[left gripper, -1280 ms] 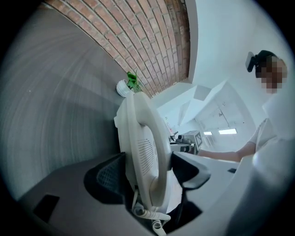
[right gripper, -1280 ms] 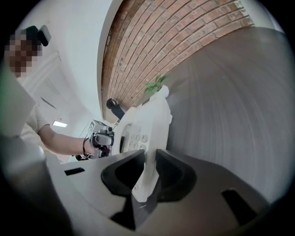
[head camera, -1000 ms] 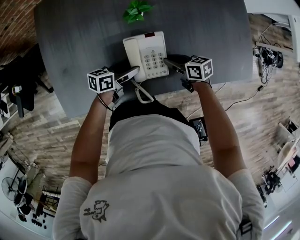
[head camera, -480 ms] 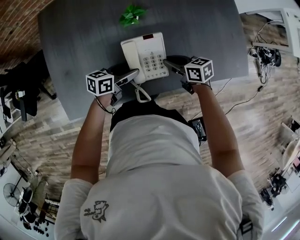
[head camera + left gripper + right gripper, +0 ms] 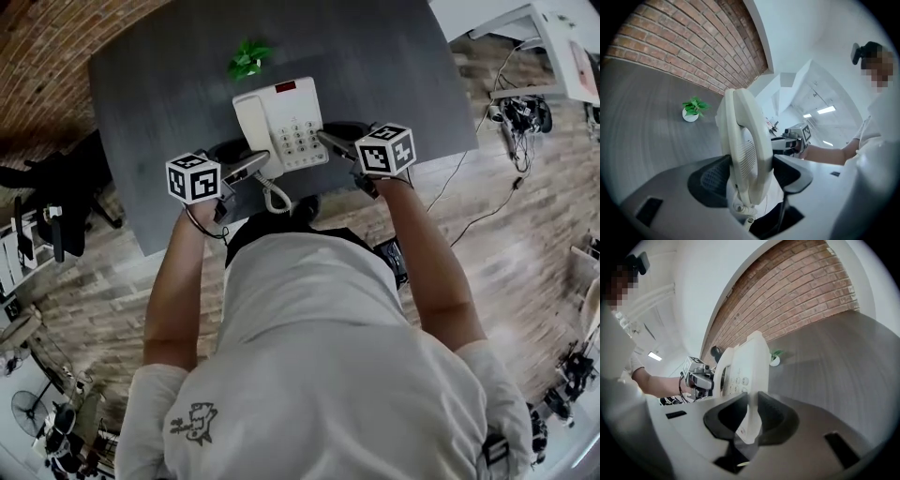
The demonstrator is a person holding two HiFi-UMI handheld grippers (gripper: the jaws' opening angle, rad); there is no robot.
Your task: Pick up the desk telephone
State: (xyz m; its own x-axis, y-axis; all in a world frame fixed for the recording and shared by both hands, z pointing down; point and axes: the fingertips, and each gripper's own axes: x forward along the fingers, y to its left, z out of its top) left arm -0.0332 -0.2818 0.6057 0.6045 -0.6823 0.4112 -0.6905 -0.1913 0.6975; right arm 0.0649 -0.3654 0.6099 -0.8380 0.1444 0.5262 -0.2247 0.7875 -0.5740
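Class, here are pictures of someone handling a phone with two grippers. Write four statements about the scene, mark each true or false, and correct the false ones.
1. The white plastic desk telephone is gripped from both sides, by the left gripper and the right gripper. True.
2. The receiver lies off the phone on the table. False: the handset sits on the phone, between the left gripper's jaws.
3. A small green potted plant stands on the dark grey table. True.
4. The right gripper is open and empty. False: it is shut on the phone's thin edge.
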